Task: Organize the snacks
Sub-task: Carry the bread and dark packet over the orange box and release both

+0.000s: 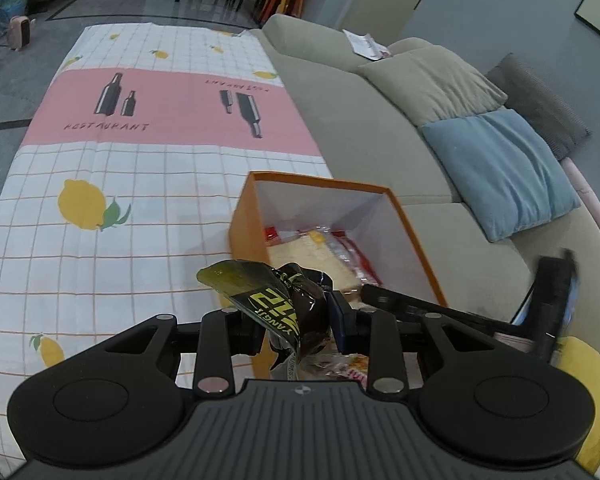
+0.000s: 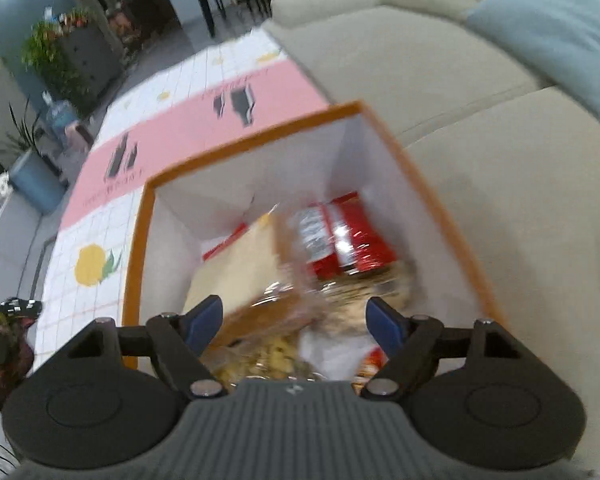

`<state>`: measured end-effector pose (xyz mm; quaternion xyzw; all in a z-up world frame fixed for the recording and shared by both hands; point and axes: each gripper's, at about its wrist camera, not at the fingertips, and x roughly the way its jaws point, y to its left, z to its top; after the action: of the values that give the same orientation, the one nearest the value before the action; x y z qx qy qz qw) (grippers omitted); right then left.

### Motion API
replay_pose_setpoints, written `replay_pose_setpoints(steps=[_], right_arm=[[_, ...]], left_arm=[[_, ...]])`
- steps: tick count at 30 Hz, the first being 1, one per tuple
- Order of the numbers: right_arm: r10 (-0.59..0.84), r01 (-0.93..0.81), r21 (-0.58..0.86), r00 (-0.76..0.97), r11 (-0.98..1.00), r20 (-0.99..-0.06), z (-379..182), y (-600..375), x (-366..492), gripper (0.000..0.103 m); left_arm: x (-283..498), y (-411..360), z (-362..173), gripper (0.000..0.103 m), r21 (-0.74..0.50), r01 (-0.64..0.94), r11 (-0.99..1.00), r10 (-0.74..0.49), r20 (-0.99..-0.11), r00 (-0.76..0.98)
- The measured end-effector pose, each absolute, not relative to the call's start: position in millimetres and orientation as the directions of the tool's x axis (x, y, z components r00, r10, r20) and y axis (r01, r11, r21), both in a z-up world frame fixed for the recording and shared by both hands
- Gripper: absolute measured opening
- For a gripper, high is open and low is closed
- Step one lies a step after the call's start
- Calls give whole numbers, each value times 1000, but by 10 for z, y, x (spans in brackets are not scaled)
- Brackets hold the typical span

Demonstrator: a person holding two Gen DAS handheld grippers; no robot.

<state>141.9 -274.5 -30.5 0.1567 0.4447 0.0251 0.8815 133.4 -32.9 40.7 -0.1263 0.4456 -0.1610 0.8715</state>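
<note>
My left gripper (image 1: 296,320) is shut on a crumpled black snack packet (image 1: 276,292) with yellow-green lettering, held just in front of the near left corner of the orange box (image 1: 244,216). The box is white inside and holds a pale bread-like pack (image 2: 240,268), a red packet (image 2: 348,240) and clear-wrapped snacks. My right gripper (image 2: 294,322) hangs over the near part of the box, jaws open; its blue pads (image 2: 204,318) touch nothing, and blurred clear packets lie below them. At the left edge of the right wrist view, the dark packet (image 2: 0,344) shows.
The box stands on a table under a checked cloth (image 1: 100,168) with lemons and a pink band, close to its right edge. A beige sofa (image 1: 360,132) with a blue cushion (image 1: 500,172) runs along the right. Chairs and plants stand far behind.
</note>
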Motion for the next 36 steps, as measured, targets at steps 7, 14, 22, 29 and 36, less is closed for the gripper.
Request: replay_pose_setpoints(steps=[7,14,22,29,36], right_arm=[[247,-19,340,725,940,-643,3,-3160,956,77],[322,-49,448,764,893,-559,-56,-3441,887,77],[326,6,535,787,845,-523,-158,-3669,931,77],[345,24,567,772,824,-534,-270,-3745,1035,77],[359,38,630,795,775,-489,-288,-3860,1019,77]], left_arm=[[1352,-678,303,36,-361,211,909,-417,-749,515],[1491,-1098,20,36,-400,243,884,-467,-769,436],[1633,-1434,-219,36,-473,285,834,-551,-741,384],[1679,-1529,-383,36,-469,281,837,-546,-748,378],[1721,-1512,-395,85,-527,260,809,-588,-725,360]])
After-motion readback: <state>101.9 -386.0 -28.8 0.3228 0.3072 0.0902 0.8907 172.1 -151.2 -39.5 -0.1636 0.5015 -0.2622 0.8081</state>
